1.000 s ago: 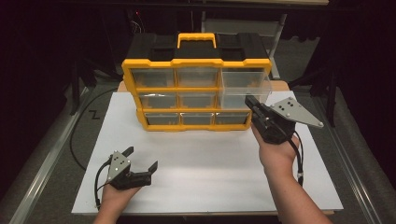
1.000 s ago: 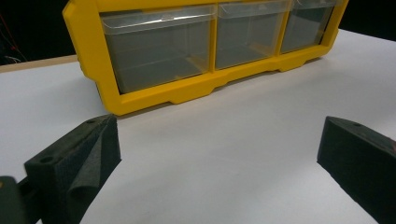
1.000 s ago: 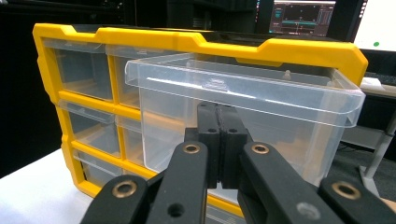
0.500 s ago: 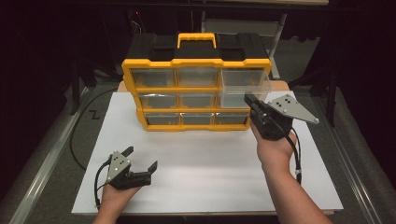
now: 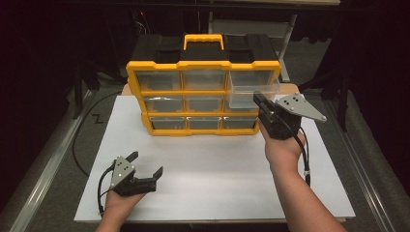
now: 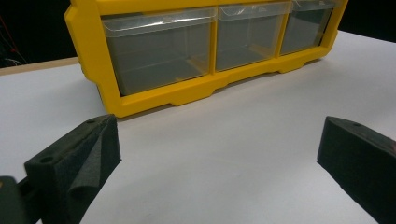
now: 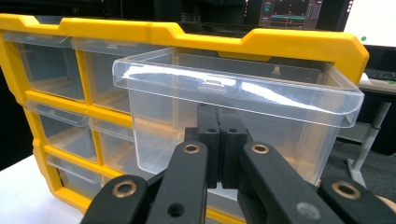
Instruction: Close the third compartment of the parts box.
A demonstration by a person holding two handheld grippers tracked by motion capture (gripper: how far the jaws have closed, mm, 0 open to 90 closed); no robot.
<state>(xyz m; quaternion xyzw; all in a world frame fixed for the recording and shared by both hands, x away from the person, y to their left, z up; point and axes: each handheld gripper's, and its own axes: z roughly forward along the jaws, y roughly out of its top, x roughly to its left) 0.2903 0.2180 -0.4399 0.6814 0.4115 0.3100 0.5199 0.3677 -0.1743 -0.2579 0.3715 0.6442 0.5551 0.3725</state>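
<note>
At right of centre, the right tongs (image 5: 258,100), pressed together, apparently touch the pulled-out clear drawer (image 5: 251,93) of the yellow organizer (image 5: 203,65); the left tongs (image 5: 145,164) gape apart lower left.

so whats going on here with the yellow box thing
A person is working at a yellow drawer organiser standing on a white table. The right gripper, jaws shut, is up against the front of a clear drawer in the top row at the right, which sticks part way out of the cabinet. The pictures don't settle whether it is being pushed in or drawn out. The left gripper rests low over the table with its jaws open, holding nothing.
</note>
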